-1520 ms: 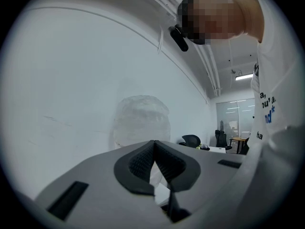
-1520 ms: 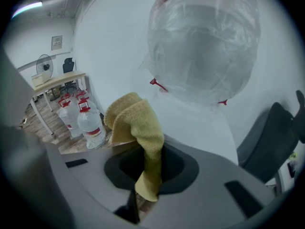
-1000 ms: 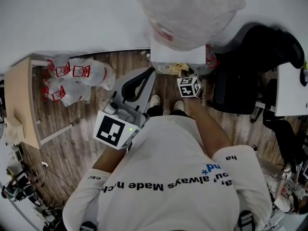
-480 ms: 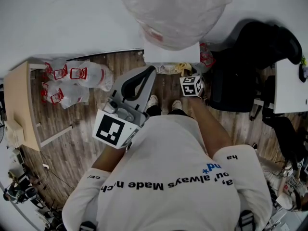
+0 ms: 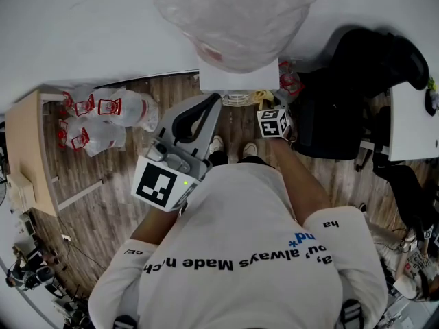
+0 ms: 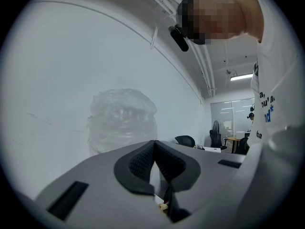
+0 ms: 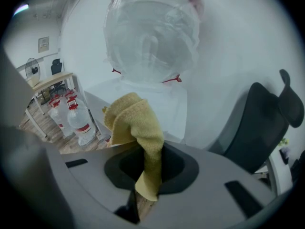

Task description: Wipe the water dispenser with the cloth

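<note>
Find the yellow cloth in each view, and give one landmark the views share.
Head view: yellow cloth upper centre, at the tip of the right gripper.
Left gripper view: not in it.
Right gripper view: centre, pinched by the right gripper.
Shared landmark: the plastic-wrapped water bottle, in the upper part of all three views.

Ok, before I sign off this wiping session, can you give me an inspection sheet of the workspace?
Surface: wooden floor.
Job's things: white water dispenser with plastic-wrapped bottle on top; yellow cloth.
Clutter: spare water bottles on the floor.
Grippers: left gripper shut, empty; right gripper shut on the cloth.
Cables: nothing seen.
Surroundings: black office chair, wooden desk, white wall.
</note>
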`<action>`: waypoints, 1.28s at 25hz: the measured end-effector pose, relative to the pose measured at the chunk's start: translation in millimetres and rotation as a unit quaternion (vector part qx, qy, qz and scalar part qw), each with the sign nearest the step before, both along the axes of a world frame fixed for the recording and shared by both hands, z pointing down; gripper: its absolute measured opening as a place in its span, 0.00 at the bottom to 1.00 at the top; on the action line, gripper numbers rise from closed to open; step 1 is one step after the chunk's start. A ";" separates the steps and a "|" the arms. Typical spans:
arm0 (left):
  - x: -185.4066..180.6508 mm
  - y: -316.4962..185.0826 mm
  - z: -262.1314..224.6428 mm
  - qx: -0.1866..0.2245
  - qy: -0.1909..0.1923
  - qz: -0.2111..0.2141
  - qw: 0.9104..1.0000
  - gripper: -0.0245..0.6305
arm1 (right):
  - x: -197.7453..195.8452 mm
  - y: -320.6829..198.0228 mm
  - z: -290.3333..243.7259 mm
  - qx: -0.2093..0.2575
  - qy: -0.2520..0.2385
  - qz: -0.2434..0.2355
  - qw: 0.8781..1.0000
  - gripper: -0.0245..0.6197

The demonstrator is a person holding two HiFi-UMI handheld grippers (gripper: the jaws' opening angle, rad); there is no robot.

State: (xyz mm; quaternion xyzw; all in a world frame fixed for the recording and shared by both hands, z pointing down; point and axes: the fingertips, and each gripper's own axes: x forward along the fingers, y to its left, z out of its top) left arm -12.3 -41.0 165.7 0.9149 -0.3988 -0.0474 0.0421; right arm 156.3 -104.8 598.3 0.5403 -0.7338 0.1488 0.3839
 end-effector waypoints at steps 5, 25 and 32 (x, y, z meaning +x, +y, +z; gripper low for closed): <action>6.8 -1.1 1.0 -0.002 0.001 0.002 1.000 0.07 | 12.4 1.0 2.8 -0.004 0.003 0.007 1.000 0.13; 11.4 -0.8 -2.2 0.001 0.009 0.002 1.000 0.07 | 38.4 15.5 4.8 -0.014 0.015 0.030 0.999 0.13; -1.6 1.6 0.3 -0.003 0.010 -0.013 1.000 0.07 | 8.3 24.4 4.0 -0.015 -0.002 0.009 1.000 0.13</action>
